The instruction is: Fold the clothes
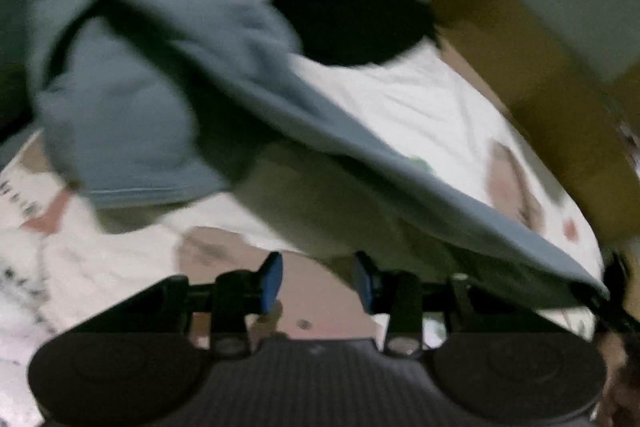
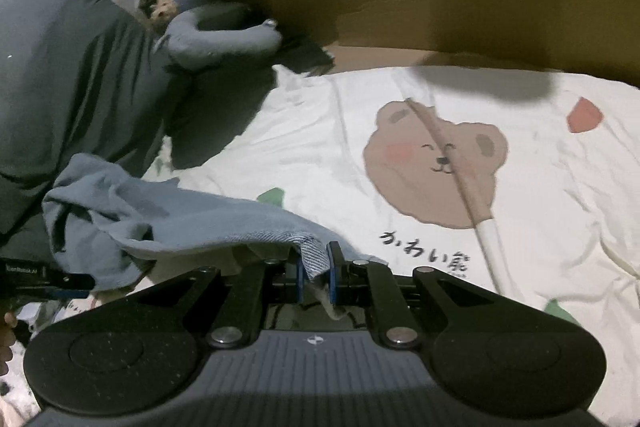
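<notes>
Blue-grey garment pinched at one edge, mid-fold, over a bear-print sheet.

Left of the pinching jaws: bunched blue-grey garment (image 2: pixel 132 211) sagging toward a dark green cloth (image 2: pixel 84 87). Left gripper (image 1: pixel 318 277): jaws spread, nothing between them, hanging just below the garment's stretched hem. Right gripper (image 2: pixel 316 267): jaws pressed together on the garment's ribbed edge, right at the tips. Ahead and right of those jaws: cream sheet (image 2: pixel 540 187) with a bear face. Beyond it: cardboard box (image 2: pixel 440 7), wall only, contents hidden. Likely risk: thin edge slipping from the single pinch under a pull; loose bulk collapsing into creases while the other side lacks support.
</notes>
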Available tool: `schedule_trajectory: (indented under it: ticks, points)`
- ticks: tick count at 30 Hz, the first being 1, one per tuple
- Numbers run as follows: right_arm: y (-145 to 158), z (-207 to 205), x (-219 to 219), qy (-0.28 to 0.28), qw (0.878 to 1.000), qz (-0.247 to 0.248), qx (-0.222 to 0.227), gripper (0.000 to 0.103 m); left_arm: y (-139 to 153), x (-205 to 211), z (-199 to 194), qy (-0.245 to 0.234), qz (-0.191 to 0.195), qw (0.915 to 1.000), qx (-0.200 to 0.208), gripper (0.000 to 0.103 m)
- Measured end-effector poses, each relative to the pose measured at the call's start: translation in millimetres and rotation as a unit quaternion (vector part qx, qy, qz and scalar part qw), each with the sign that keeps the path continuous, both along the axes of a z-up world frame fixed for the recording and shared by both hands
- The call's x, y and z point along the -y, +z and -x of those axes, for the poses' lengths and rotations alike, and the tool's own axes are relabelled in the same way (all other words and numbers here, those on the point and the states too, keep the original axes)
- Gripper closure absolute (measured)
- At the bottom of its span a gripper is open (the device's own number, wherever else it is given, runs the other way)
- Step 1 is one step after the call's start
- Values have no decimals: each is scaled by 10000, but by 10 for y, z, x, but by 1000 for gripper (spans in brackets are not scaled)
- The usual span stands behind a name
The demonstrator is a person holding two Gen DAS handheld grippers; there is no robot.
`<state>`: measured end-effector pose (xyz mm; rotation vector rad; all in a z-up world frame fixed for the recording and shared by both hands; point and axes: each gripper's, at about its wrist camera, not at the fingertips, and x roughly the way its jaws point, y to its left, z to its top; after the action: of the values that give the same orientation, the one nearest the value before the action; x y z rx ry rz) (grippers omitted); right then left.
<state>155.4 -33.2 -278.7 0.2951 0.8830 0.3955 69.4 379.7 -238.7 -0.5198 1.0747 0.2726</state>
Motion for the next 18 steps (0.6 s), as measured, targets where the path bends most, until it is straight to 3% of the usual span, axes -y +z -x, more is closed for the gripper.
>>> schedule_trajectory:
  ticks: [3,7,18]
  points:
    - [27,28,80,-216,9997,74,-18,93,-87,-245,45,372,-225,9990,-103,60]
    - [87,83,253,-584,9980,231,-100,93,-228,-504,82,722,-491,9960,-190,42]
    - [125,266,668,-960,9933,581,-279,93,-692,-819,41,1267,-627,9892,-385,37]
